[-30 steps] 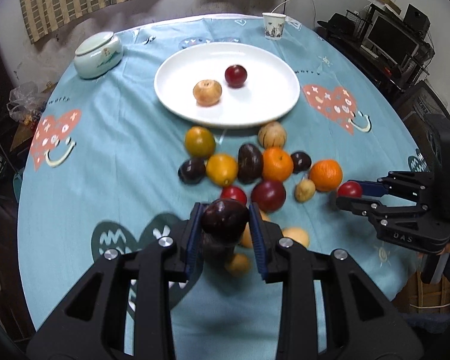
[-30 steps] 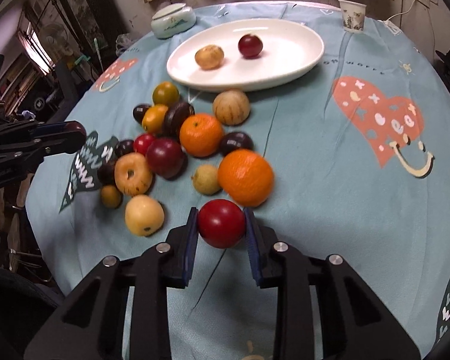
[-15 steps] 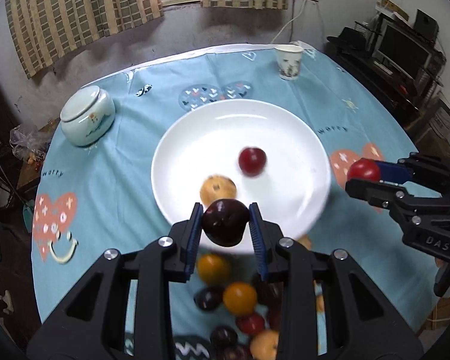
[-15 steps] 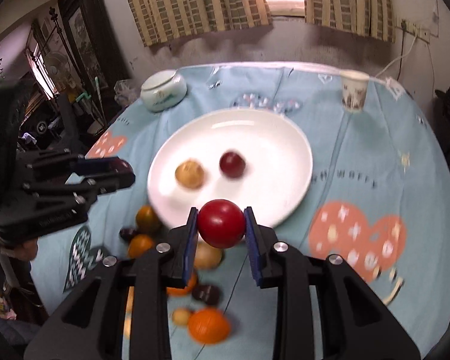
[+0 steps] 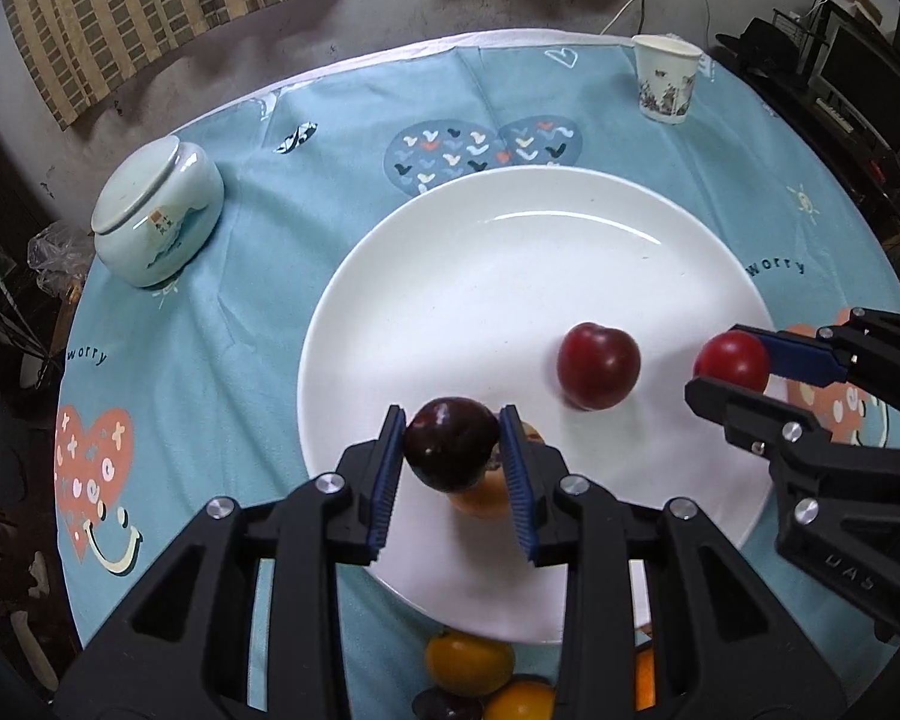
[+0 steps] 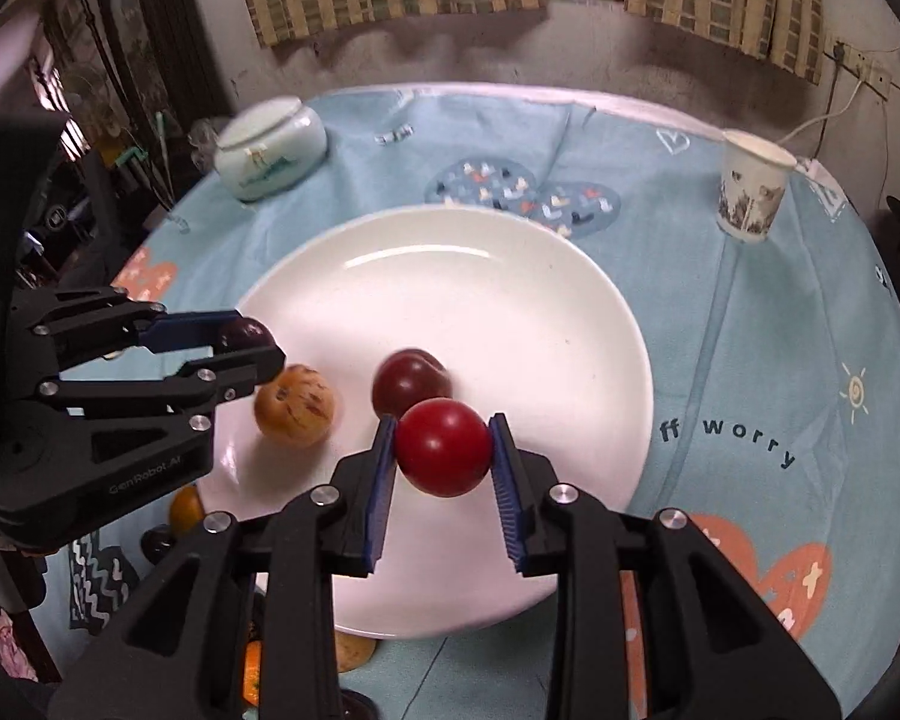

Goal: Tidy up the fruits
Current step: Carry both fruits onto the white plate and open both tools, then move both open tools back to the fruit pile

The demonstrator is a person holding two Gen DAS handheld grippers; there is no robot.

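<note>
You have two fruits on the white plate (image 6: 510, 312) already, a tan fruit (image 6: 294, 407) and a dark red plum (image 6: 411, 381). Your left gripper (image 5: 453, 450) is clamped on a dark plum (image 5: 450, 443) and your right gripper (image 6: 443, 450) on a red fruit (image 6: 444, 447), both over the plate and not yet released. More fruit, perhaps several pieces, waits on the cloth past the near rim, mostly hidden.

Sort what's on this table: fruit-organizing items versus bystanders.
Job: white plate; dark plum in left gripper; red fruit in right gripper; tan fruit and red plum on plate.
Bystanders: lidded ceramic jar; paper cup.
</note>
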